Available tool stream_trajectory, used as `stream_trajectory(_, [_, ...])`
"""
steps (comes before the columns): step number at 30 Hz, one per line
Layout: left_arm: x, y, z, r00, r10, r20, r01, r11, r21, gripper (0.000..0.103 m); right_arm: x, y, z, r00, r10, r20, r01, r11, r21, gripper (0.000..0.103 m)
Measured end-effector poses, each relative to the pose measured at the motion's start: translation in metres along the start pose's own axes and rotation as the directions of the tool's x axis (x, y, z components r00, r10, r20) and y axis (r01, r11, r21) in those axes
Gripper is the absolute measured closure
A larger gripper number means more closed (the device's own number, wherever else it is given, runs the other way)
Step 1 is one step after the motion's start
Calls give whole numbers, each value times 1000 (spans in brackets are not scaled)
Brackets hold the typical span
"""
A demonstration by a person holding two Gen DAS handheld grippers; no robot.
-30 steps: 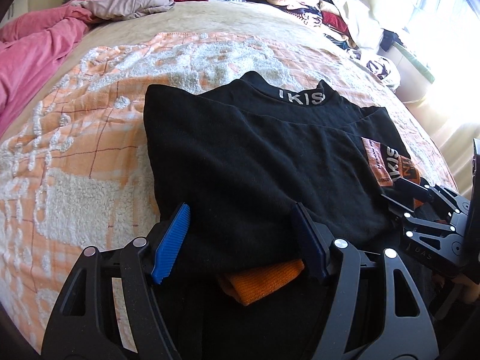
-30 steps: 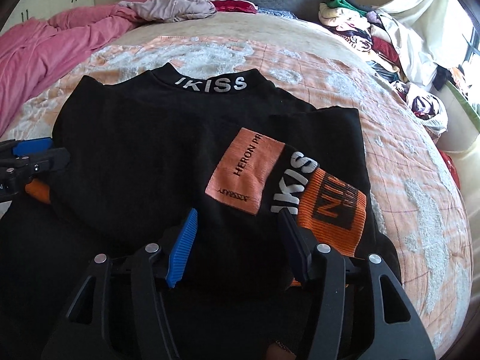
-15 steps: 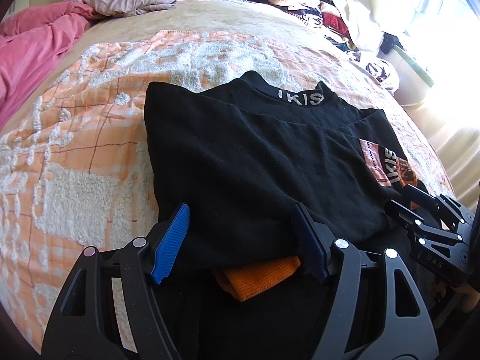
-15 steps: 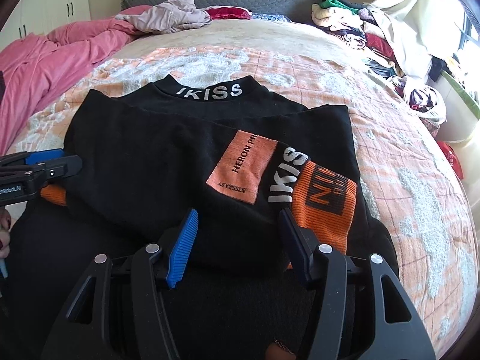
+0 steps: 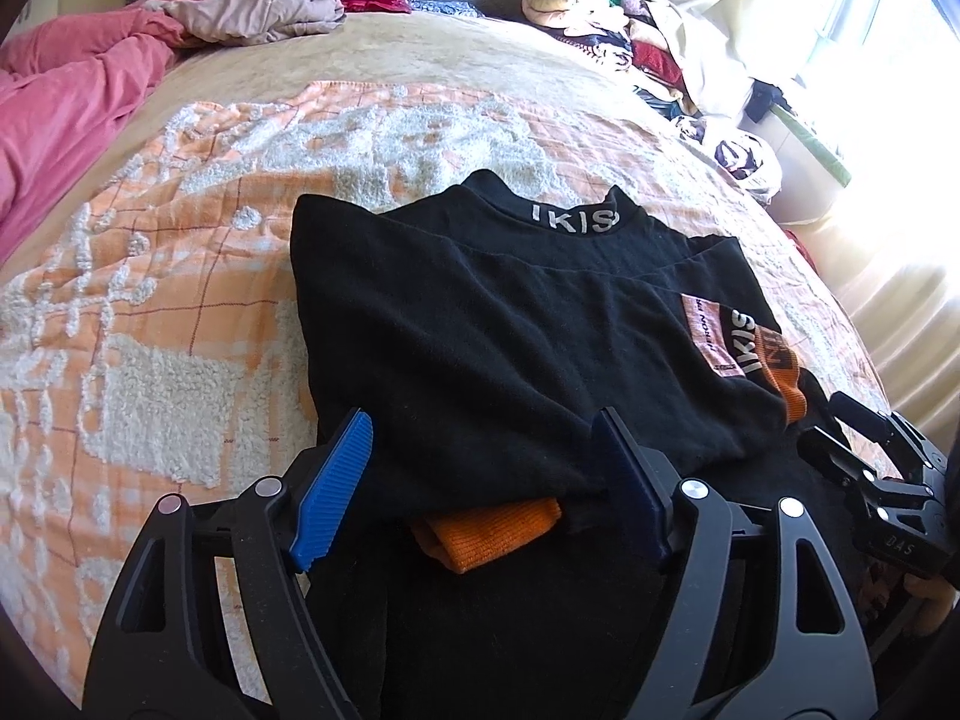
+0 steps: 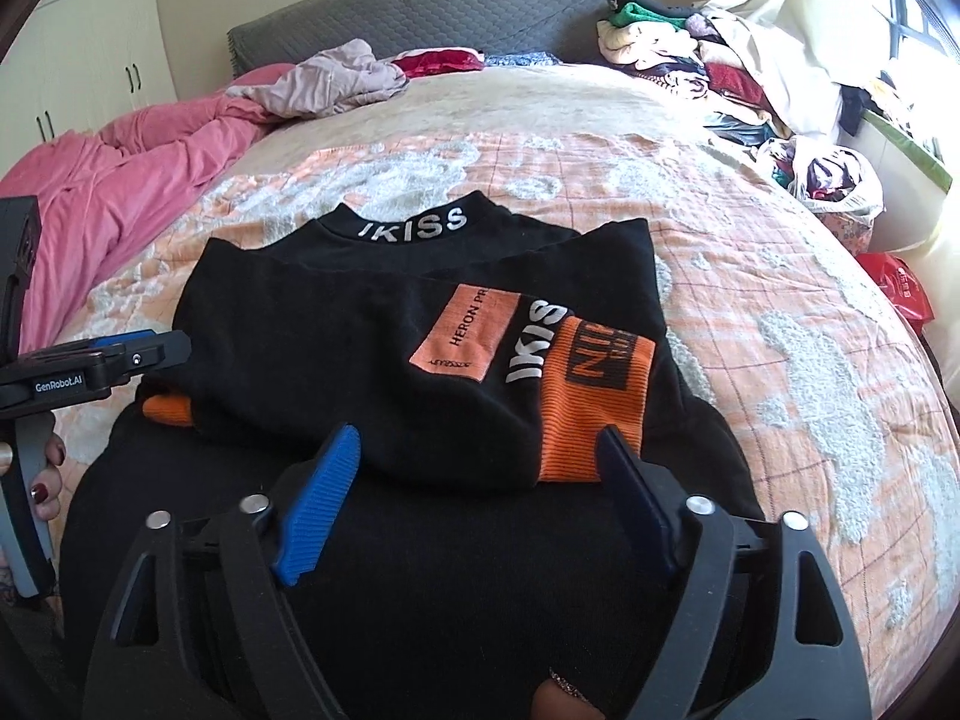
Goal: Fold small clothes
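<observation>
Both grippers let go of the folded black top

The right gripper (image 6: 474, 501) has just spread its jaws wide and drawn back, nothing between them; the left gripper (image 5: 480, 492) has opened a little too, its pads clear of the cloth. So the fold seems done (sleeves tucked in). The black top (image 6: 372, 348) lies on the bed (image 6: 780, 276), collar toward the headboard (image 6: 420, 12). Only the right view shows the orange patch in full; the left view shows the orange cuff (image 5: 492, 531) best.

black sweater (image 6: 372, 354) | orange cuffs, IKISS collar | folded, flat on bed
</observation>
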State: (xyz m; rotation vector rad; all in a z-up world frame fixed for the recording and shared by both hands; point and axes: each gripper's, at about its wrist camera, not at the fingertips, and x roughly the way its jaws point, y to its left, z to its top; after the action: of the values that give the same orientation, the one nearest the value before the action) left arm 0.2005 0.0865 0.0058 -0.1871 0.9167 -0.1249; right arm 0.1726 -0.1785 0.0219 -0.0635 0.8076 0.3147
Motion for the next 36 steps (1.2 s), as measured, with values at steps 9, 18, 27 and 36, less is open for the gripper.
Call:
stream_trajectory(9, [-27,-3,6,999,-2,54,1,1000,14,20,-22,0,6,998,-8,64,7,1000,16,6])
stream_trajectory(18, [-49,-7,9,993,32,113,-36,999,34,9,-41,-4,12,994,-20,111,16,999,42,5])
stream_trajectory(27, [-71,-9,4,990,27,138,-30,999,23,9,-64,-14,15,987,-27,160,16,997,69,5])
stream_trajectory(36, [-89,-18,-2,986,41,159,-49,998,50,9,-82,-19,13,982,-32,186,20,998,68,5])
